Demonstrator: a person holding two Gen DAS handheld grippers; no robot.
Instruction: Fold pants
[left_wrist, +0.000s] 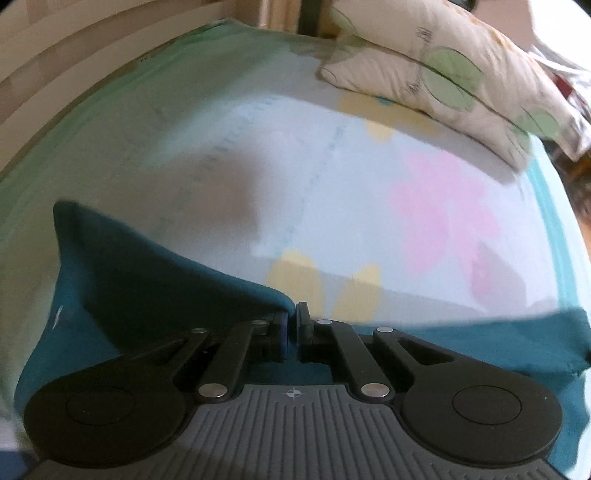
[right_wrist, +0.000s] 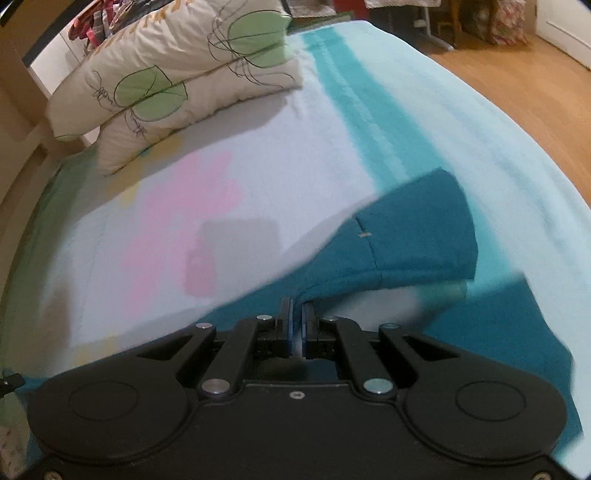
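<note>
A bed fills the space ahead of both grippers, covered by a pale sheet with pink and yellow flower prints and a teal stripe along its far side. Two stacked pillows with green leaf prints lie well ahead, to the front-left of the right gripper and to the front-right of the left one; nothing else lies between them and the grippers. A wooden floor shows beyond the bed, to the right gripper's front-right.

The teal pants lie on the sheet directly under and beside both grippers. From the right gripper a lifted fold of them rises away to the front-right. From the left gripper another fold stretches off to the left, and more cloth spreads below to the right.

Each gripper points forward over the bed, low above the sheet, its jaws pinched tight on an edge of the pants.
</note>
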